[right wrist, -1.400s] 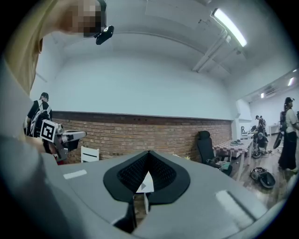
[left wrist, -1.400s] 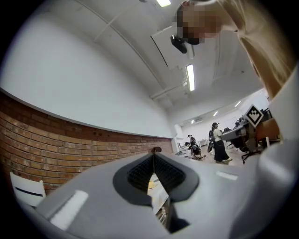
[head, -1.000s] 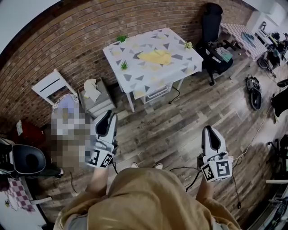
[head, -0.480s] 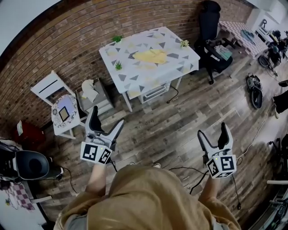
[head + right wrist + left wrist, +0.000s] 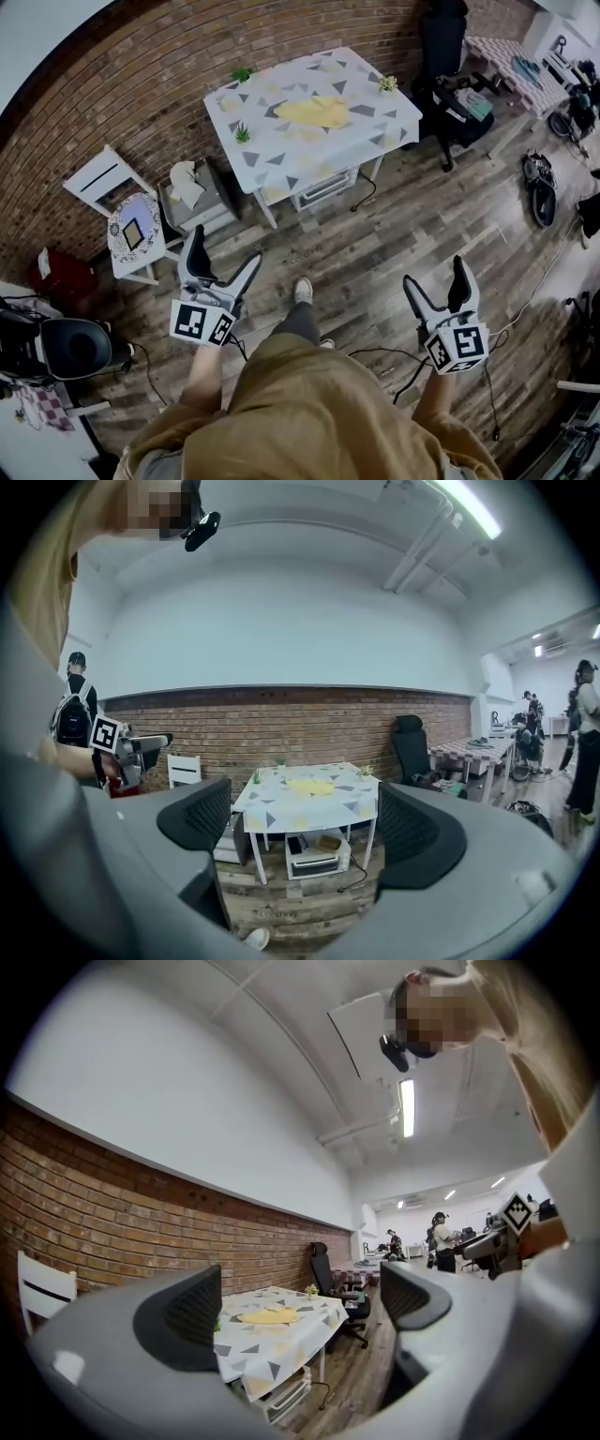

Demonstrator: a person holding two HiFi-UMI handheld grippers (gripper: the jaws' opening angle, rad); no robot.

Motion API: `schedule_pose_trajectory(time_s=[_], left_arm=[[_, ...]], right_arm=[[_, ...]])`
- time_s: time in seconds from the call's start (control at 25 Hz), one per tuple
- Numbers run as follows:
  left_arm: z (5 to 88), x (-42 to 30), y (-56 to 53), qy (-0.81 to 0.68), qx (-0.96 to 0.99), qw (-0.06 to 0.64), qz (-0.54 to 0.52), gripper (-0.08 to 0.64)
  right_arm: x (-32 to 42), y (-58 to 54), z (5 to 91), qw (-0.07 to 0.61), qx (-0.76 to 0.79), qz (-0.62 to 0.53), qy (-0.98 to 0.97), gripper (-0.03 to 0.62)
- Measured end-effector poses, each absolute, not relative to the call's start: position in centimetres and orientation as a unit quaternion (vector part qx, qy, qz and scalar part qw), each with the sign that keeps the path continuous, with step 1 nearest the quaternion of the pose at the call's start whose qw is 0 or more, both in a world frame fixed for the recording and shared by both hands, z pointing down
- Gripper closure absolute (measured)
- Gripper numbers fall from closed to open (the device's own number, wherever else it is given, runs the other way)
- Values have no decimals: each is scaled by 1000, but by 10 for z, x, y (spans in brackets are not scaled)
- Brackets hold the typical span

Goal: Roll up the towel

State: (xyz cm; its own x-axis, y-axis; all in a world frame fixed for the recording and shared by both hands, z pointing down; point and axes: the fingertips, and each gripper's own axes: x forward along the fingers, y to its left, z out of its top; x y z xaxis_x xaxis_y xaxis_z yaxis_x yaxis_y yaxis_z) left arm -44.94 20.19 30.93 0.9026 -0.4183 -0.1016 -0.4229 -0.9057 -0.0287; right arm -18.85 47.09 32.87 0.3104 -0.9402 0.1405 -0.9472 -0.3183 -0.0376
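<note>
Though empty, grippers (image 5: 225, 246) (image 5: 434, 272) level, newly agape

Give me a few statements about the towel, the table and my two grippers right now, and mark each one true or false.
1. The yellow towel lies unrolled on the patterned table. True.
2. The left gripper is clamped on the towel. False: its jaws stand apart with nothing between them, having just been opening, and the towel is across the floor on the table.
3. The right gripper is shut. False: its jaws are also apart and empty, having just been opening.
4. In the head view, a black office chair stands to the right of the table. True.
</note>
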Motion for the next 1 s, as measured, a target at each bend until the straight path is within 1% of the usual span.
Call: schedule_pose_trajectory(time_s=[0.16,0.4,0.68,0.8,1.0], left_arm=[[337,-411,183,202,-979,8,29,3],[367,-310,121,172,-985,-16,26,3],[369,-186,4,147,-988,-32,38,3],[370,-150,-38,136,-990,-30,37,5],[386,-115,-70,129,-989,-63,25,5]], right_arm=[[-169,448,342,36,807,87,-583,129],[-98,388,364,51,812,110,-571,129],[-3,263,349,125,796,125,-578,129],[26,214,338,142,793,124,-579,129],[48,168,337,157,784,132,-586,130]])
